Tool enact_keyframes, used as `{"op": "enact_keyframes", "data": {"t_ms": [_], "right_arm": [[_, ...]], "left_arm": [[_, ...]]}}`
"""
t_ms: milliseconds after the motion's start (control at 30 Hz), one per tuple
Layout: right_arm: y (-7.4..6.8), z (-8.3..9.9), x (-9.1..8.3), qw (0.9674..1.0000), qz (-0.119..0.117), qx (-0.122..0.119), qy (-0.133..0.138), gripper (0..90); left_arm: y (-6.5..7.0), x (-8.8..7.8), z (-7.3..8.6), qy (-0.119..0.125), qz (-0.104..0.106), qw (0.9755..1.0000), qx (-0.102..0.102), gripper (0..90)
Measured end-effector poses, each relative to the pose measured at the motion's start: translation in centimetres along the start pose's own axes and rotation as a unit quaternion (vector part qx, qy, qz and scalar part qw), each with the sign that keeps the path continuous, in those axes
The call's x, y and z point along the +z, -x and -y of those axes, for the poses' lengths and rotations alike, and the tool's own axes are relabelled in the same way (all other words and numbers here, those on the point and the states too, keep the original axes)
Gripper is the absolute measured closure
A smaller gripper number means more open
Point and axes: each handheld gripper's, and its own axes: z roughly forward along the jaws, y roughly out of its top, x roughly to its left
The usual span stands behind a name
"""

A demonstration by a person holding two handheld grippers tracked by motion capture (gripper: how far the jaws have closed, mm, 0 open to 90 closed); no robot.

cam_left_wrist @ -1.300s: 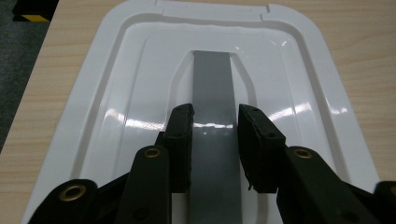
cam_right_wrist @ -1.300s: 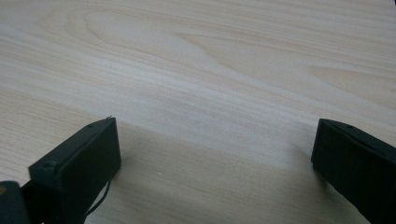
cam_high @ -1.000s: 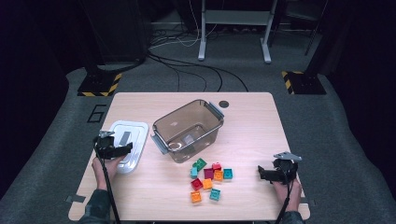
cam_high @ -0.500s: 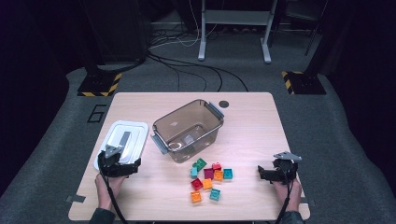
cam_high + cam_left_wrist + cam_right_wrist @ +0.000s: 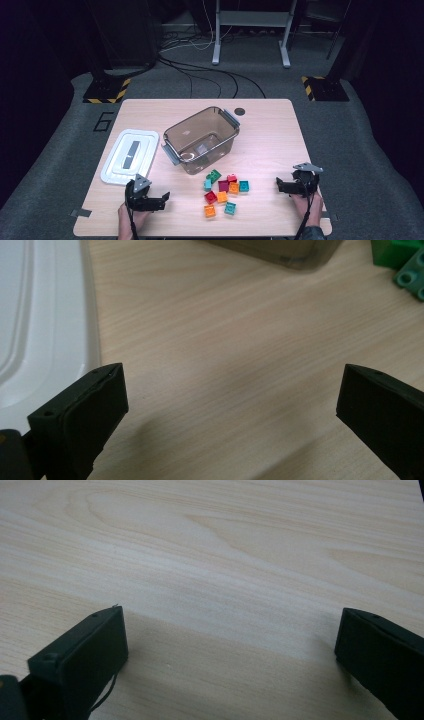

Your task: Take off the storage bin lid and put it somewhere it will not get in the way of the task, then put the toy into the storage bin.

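Both grippers sit low at the table's [image 5: 270, 120] near edge with jaws spread wide, gripping nothing: left gripper [image 5: 161, 199] just off the white lid [image 5: 131, 156], right gripper [image 5: 281, 186] over bare wood. Between them lie the coloured blocks [image 5: 223, 192], roughly equally near either hand; beyond them the open brown bin [image 5: 202, 139] stands angled

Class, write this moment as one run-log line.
left gripper: open, empty, beside white lid | right gripper: open, empty | bin: uncovered | bricks: on table

Clear bin [image 5: 202, 138] open, white lid [image 5: 130, 156] beside; bricks [image 5: 223, 192] clustered nearby.
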Motion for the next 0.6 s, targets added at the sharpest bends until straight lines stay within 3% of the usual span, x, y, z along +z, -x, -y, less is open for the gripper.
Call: {"op": "enact_keyframes", "data": {"t_ms": [167,400,433,567,600], "right_arm": [[0.0,0.0,-0.2,0.9999,0.011,-0.004,-0.001,0.0],[-1.4,0.4,-1.2,0.9998,-0.018,-0.002,-0.003,0.0],[-2.2,0.6,-1.6,0.9994,-0.034,0.000,0.000,0.0],[-3.4,0.6,-1.9,0.9985,-0.054,0.000,-0.001,0.0],[-4.4,0.5,-2.1,0.9981,-0.061,-0.007,-0.002,0.0]], "left_arm": [[0.2,0.5,0.0,-0.015,0.008,0.9998,0.007,0.0],[0.7,1.1,-0.3,-0.033,0.003,0.9993,0.020,0.0],[0.7,1.1,-0.3,-0.035,0.004,0.9992,0.021,0.0],[0.7,1.1,-0.3,-0.034,0.005,0.9991,0.023,0.0],[0.7,1.2,-0.3,-0.033,0.006,0.9992,0.022,0.0]]}}
